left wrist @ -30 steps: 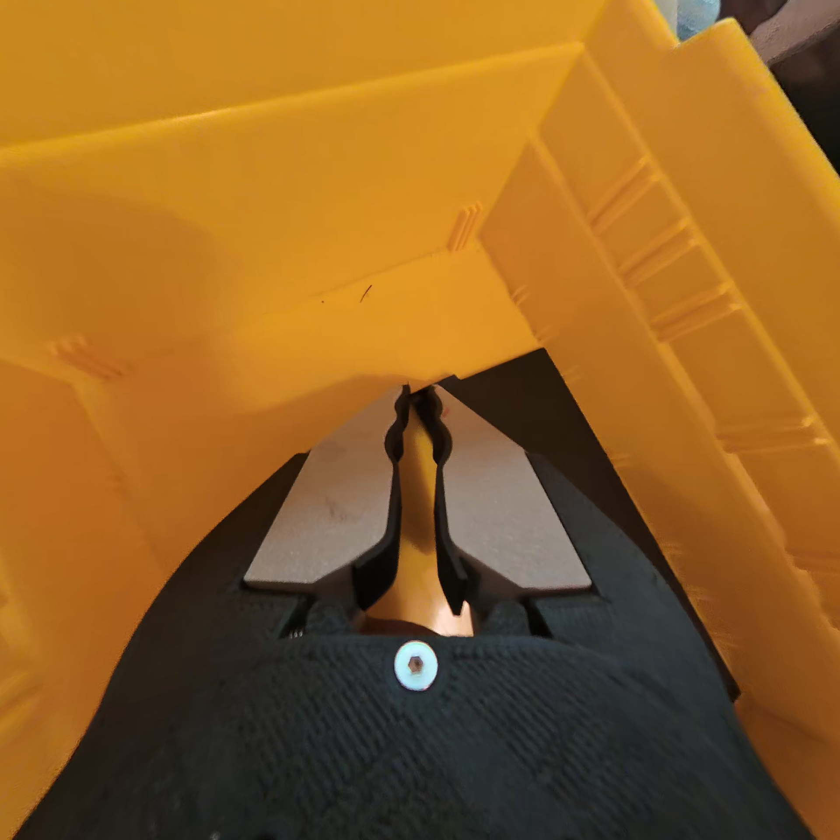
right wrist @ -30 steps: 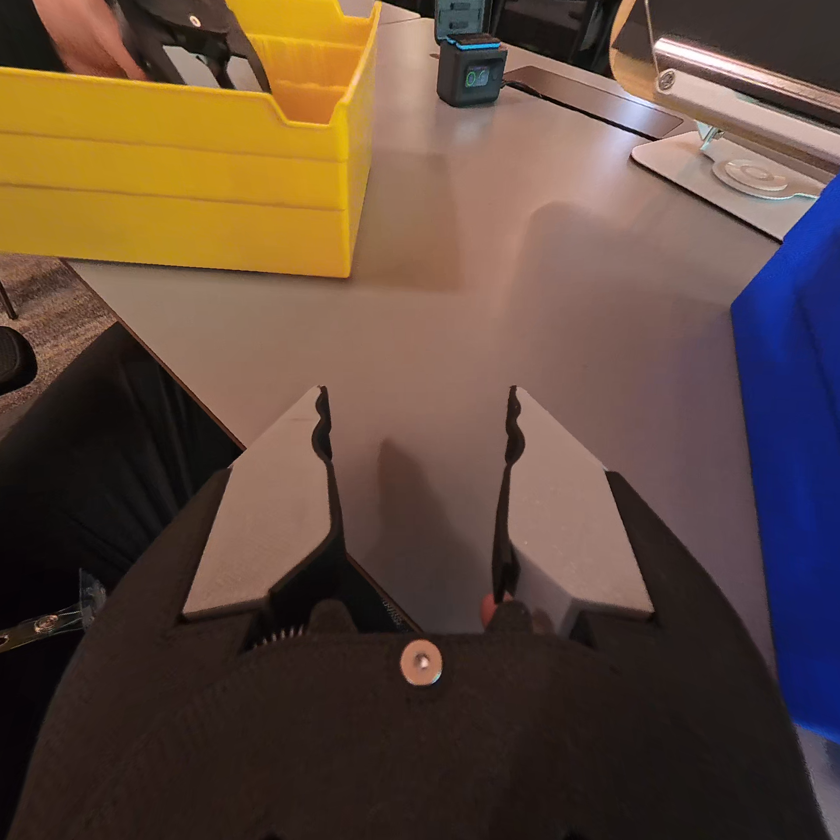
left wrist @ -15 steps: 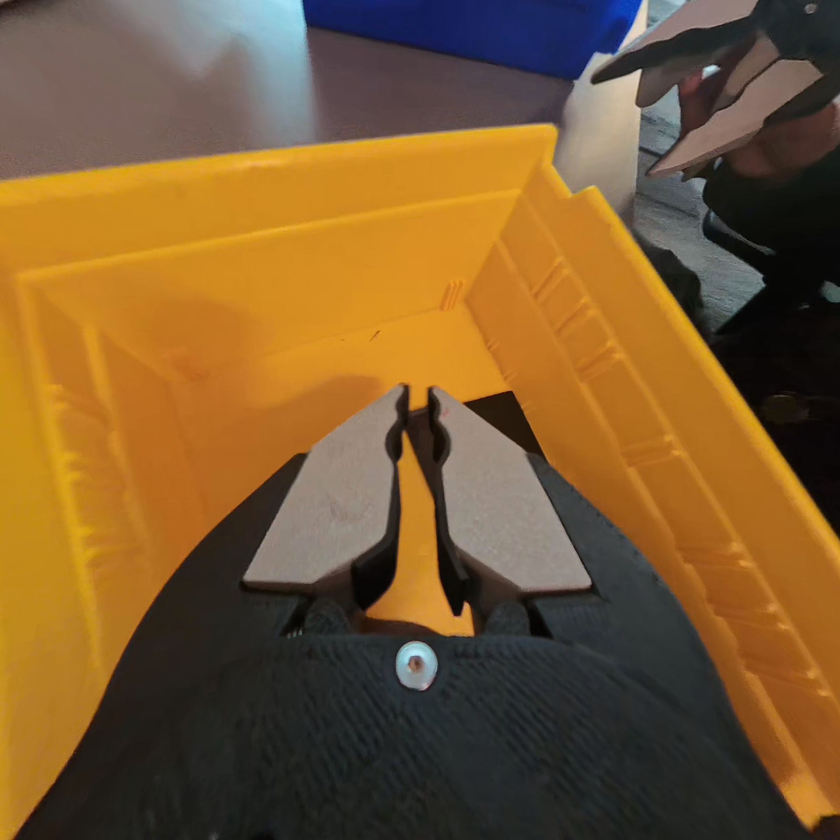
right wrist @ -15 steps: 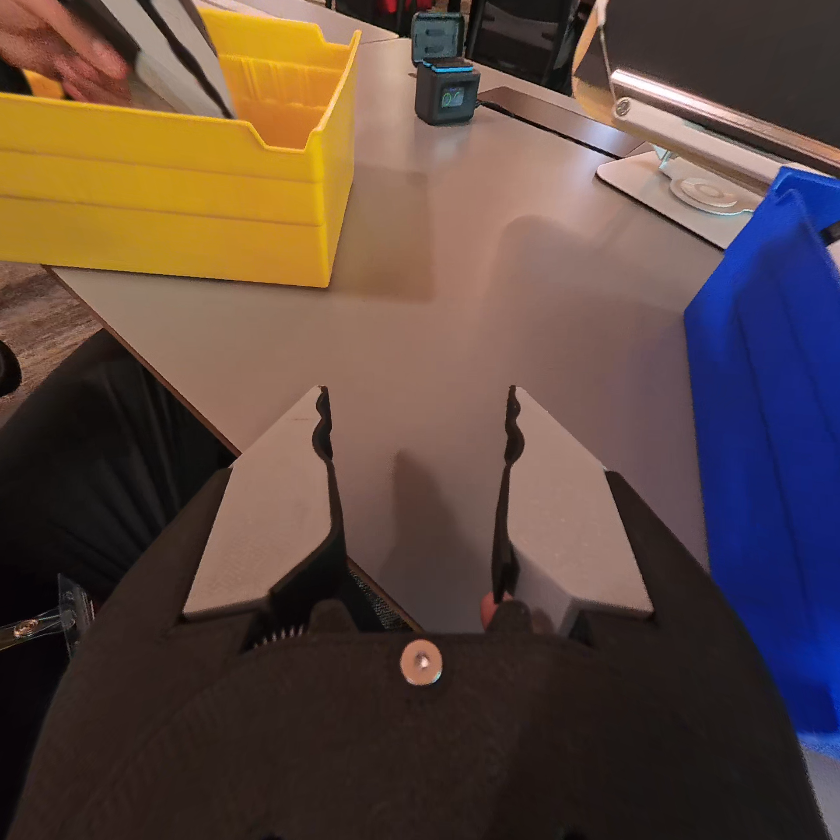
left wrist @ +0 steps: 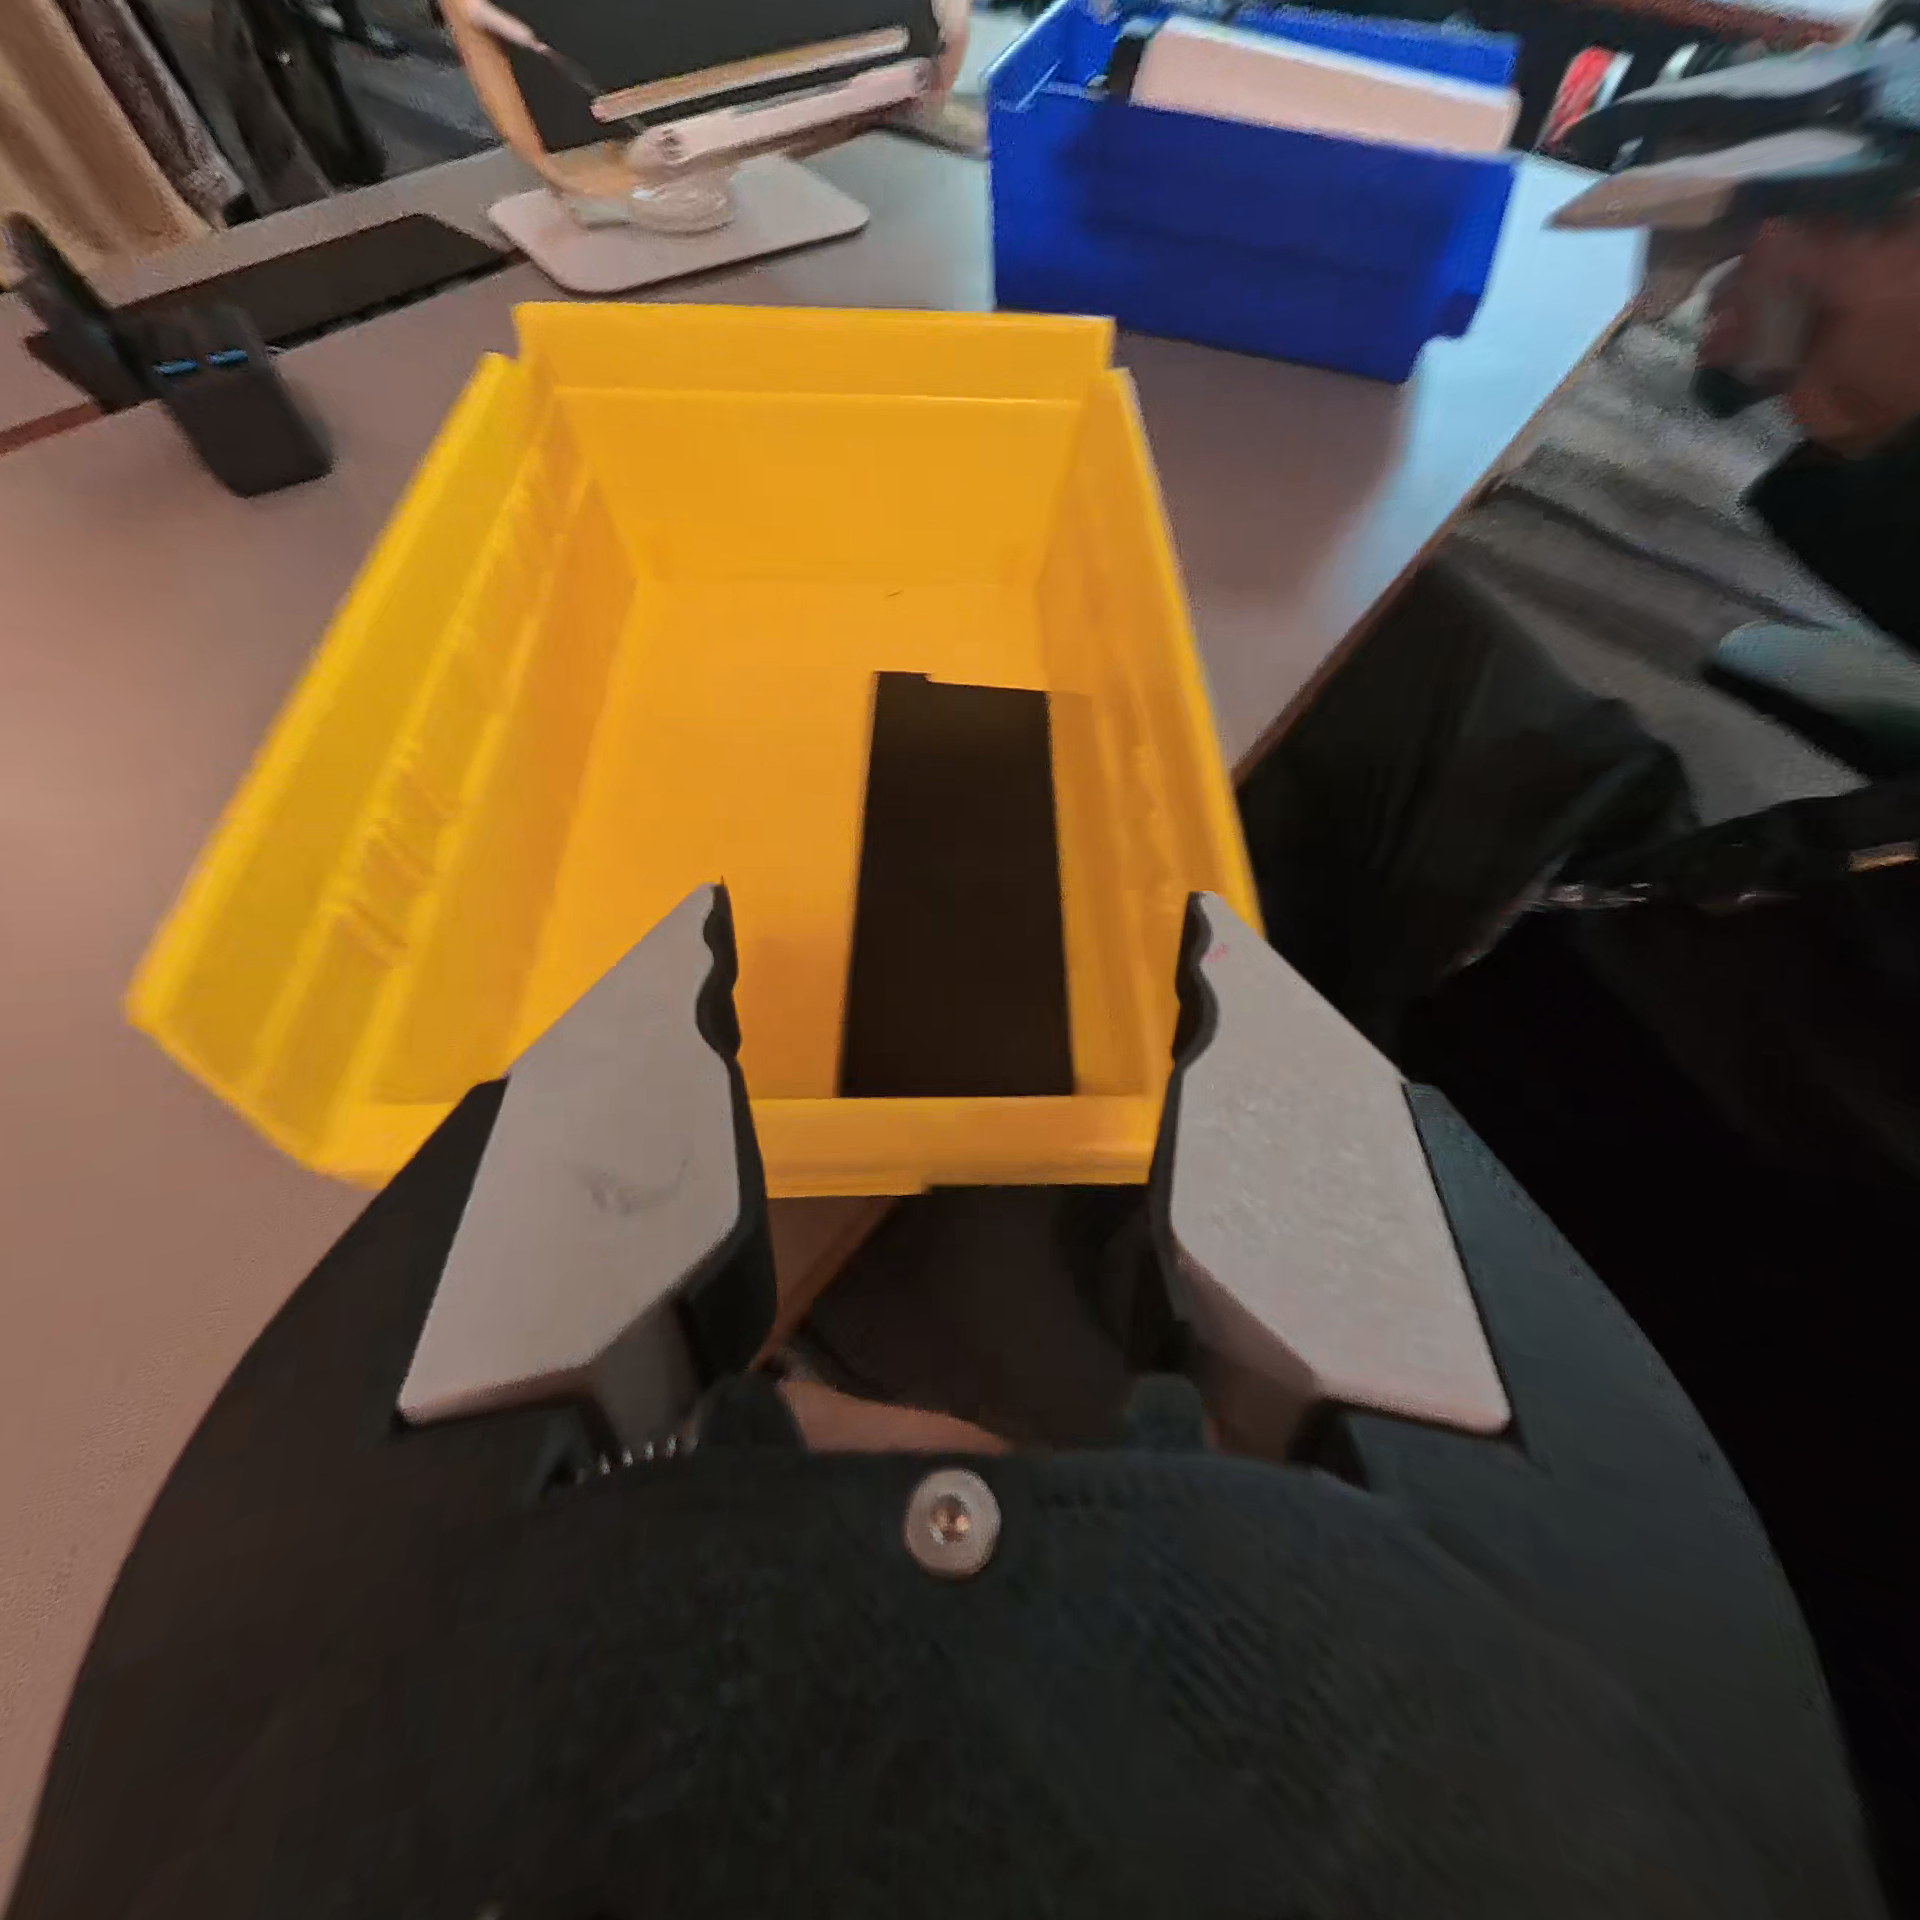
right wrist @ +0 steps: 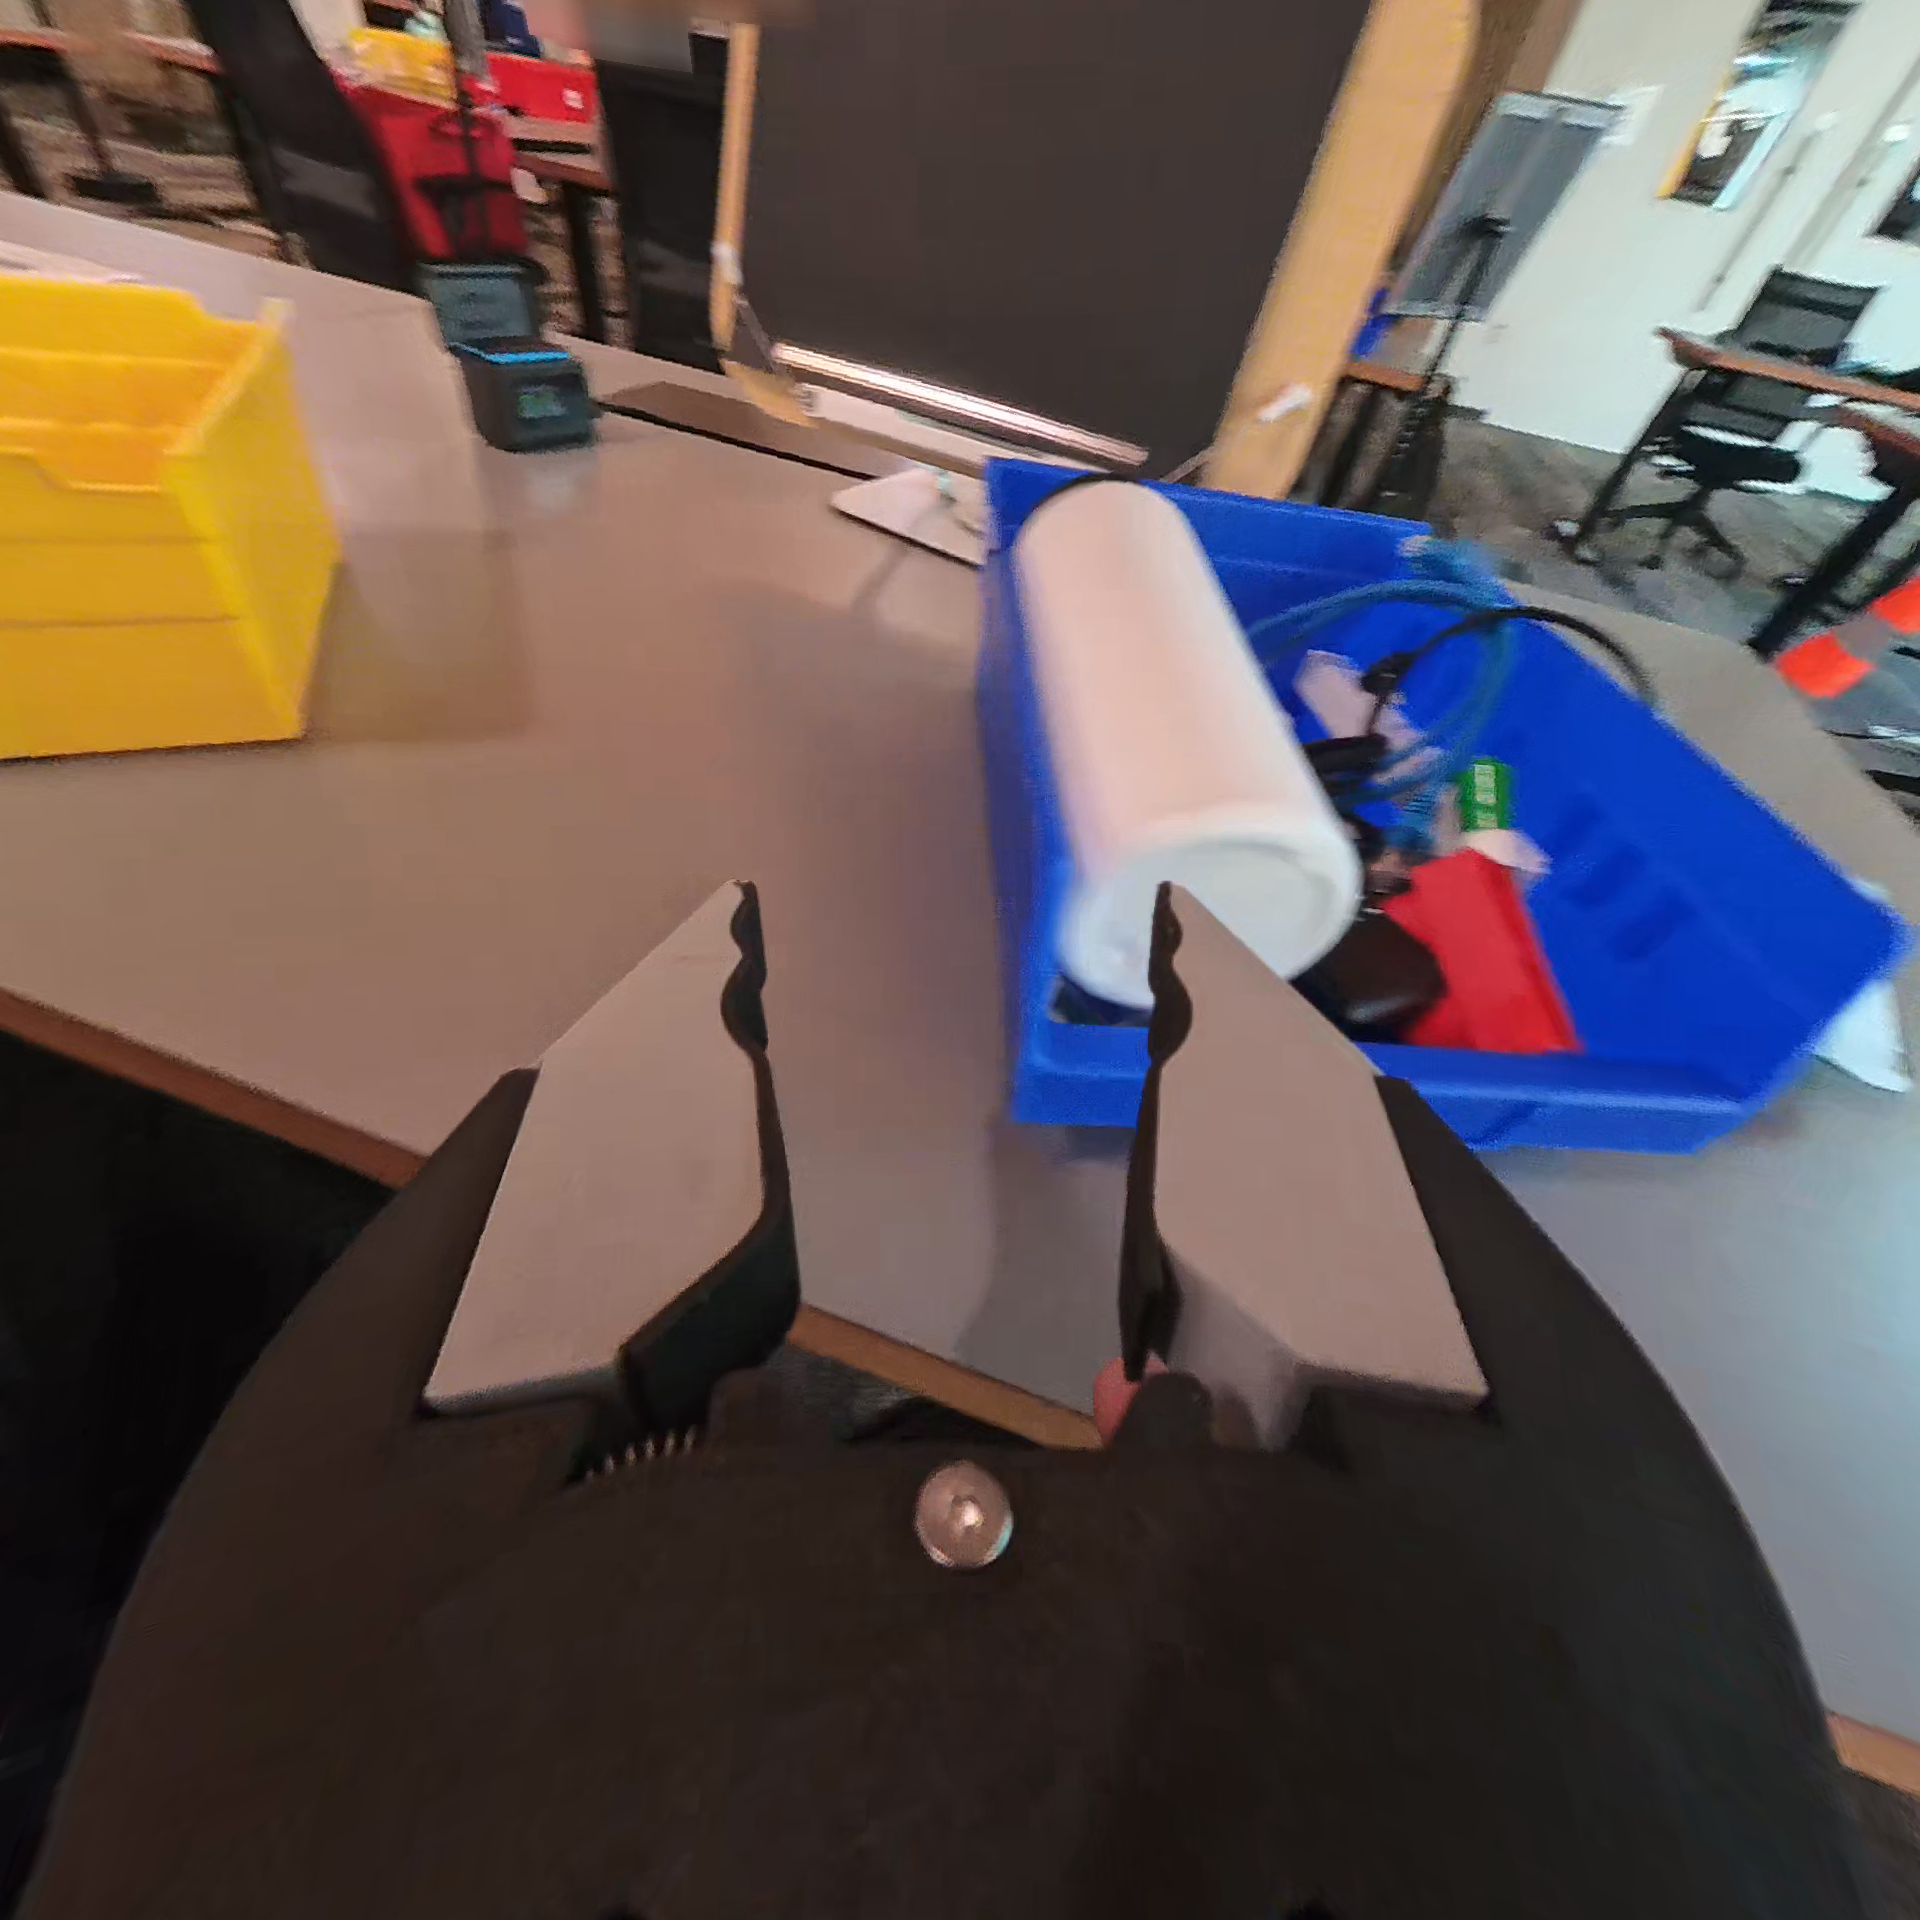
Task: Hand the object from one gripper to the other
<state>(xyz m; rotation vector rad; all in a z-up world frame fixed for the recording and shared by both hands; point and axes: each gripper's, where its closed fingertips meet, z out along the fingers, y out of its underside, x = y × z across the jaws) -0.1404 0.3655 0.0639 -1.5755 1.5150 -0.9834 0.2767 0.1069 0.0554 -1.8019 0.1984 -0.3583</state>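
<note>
Blurring right tongs (left wrist: 1621,177) at frame edge

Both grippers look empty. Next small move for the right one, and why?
Probably ease the right gripper forward and right over the blue bin, toward the white roll. Both grippers are open and hold nothing; the left gripper sits above the yellow bin, where a black slab lies flat. The roll lies on top of the clutter, just ahead of the right fingertip.
</note>
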